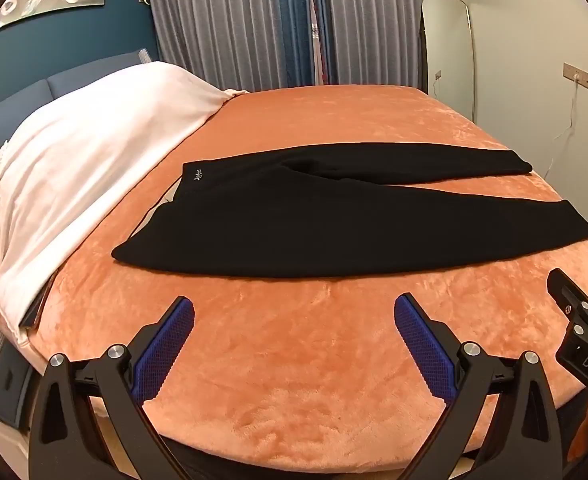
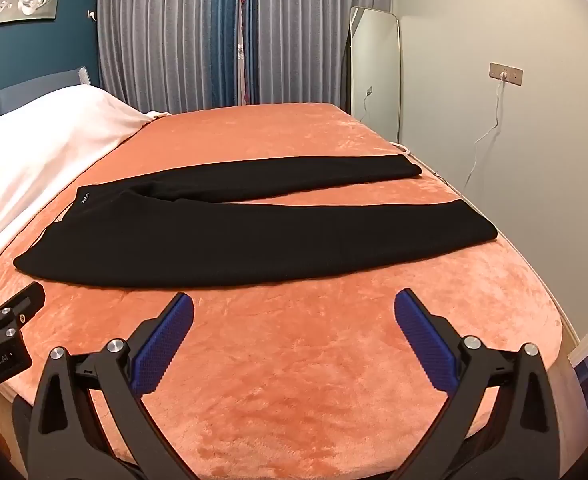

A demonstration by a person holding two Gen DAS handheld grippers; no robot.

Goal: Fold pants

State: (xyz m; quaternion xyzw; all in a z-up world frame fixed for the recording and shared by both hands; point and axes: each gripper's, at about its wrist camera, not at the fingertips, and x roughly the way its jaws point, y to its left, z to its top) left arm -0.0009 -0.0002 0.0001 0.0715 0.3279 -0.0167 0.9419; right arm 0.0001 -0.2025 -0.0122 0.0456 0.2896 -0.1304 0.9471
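Note:
Black pants (image 1: 278, 224) lie flat on the orange bed cover (image 1: 294, 360), waistband to the left, both legs stretching right and slightly spread. They also show in the right wrist view (image 2: 254, 244). My left gripper (image 1: 294, 320) is open and empty, hovering over the cover just short of the pants' near edge. My right gripper (image 2: 294, 316) is open and empty too, over the cover in front of the near leg. Each gripper shows at the edge of the other's view.
A white blanket (image 1: 74, 168) covers the pillows at the left of the bed. Grey curtains (image 1: 234, 24) hang behind. A standing mirror (image 2: 374, 72) leans on the right wall, with a wall socket and cable (image 2: 504, 74) beside it. The bed's right edge drops off near the leg ends.

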